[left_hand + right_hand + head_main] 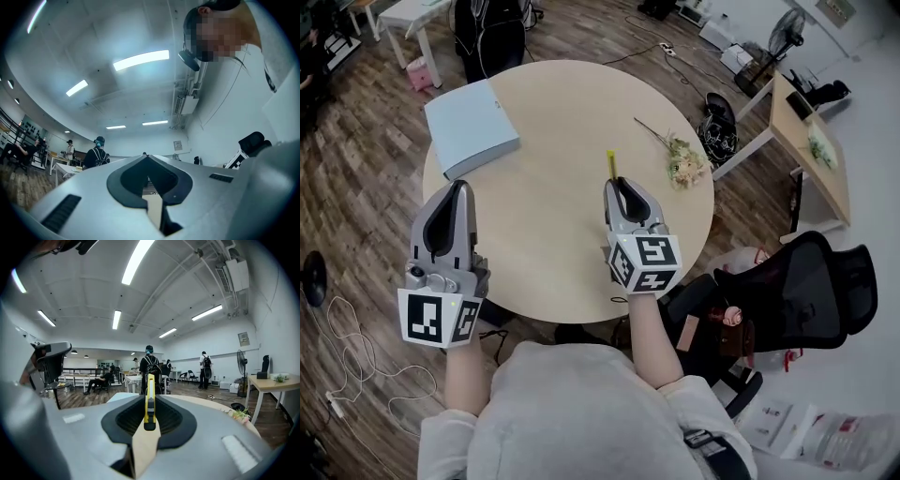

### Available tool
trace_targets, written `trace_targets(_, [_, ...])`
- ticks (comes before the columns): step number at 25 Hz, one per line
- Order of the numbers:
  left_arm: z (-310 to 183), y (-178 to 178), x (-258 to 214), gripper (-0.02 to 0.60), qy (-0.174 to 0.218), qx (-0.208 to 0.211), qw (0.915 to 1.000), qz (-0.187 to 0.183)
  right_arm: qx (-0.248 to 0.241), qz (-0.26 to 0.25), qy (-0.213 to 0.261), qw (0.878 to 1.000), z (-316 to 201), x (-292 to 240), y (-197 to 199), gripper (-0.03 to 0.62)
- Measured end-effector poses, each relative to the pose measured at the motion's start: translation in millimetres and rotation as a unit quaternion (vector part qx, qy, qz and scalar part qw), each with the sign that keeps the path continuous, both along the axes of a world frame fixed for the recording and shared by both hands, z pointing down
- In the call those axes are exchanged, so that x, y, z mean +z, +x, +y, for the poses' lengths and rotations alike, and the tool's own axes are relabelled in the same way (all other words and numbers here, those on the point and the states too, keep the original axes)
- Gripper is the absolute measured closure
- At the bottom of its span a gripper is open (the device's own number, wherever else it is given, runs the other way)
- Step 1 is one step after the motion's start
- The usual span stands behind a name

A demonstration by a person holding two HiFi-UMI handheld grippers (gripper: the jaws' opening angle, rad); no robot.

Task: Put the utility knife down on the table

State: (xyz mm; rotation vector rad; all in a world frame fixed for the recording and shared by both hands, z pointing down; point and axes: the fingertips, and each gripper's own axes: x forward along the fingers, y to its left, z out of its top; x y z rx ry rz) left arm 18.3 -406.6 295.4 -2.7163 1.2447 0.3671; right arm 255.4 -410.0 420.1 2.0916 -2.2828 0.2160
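Right gripper view shows the yellow utility knife [149, 397] held tight between the jaws of the right gripper [624, 187], its tip reaching forward past them, above the bench [553, 122]. I think it is best to lower it until the knife lies flat, then open the jaws slowly. The left gripper [457, 192], with jaws together and empty, is not needed.

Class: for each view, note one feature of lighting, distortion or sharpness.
Head view: even light, round table sharp. Left gripper view: fisheye bending, dark corners, ceiling light glaring. Right gripper view: same bending; utility knife sharp.
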Motion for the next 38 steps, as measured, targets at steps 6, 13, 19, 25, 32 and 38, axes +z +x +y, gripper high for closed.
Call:
trace_targets(6, [-14.0, 0.1, 11.0, 0.574, -0.012, -0.026, 0.9996, -0.002, -0.029, 0.011, -0.062, 0.998, -32.8, 48.2, 0.0, 0.52])
trace_targets(13, [-22.8, 0.5, 19.9, 0.574, -0.023, -0.05, 0.9985, -0.006, -0.051, 0.025, -0.125, 0.991, -61.1, 101.0, 1.9, 0.52])
trace_targets(19, [-28.1, -5.7, 29.2, 0.574, -0.037, -0.08, 0.996, -0.015, -0.064, 0.04, -0.181, 0.98, -76.2, 150.4, 2.1, 0.52])
trace_targets(25, [-32.0, -12.5, 35.3, 0.574, -0.046, -0.105, 0.9931, -0.022, -0.072, 0.051, -0.228, 0.97, -84.7, 193.0, 2.6, 0.52])
trace_targets(32, [-33.9, -20.7, 43.5, 0.574, -0.058, -0.13, 0.9892, -0.032, -0.083, 0.06, -0.271, 0.957, -90.4, 231.5, -2.1, 0.52])
trace_targets(38, [-35.2, -28.5, 49.5, 0.574, -0.068, -0.145, 0.9864, -0.037, -0.087, 0.067, -0.3, 0.948, -93.1, 255.2, -5.8, 0.52])
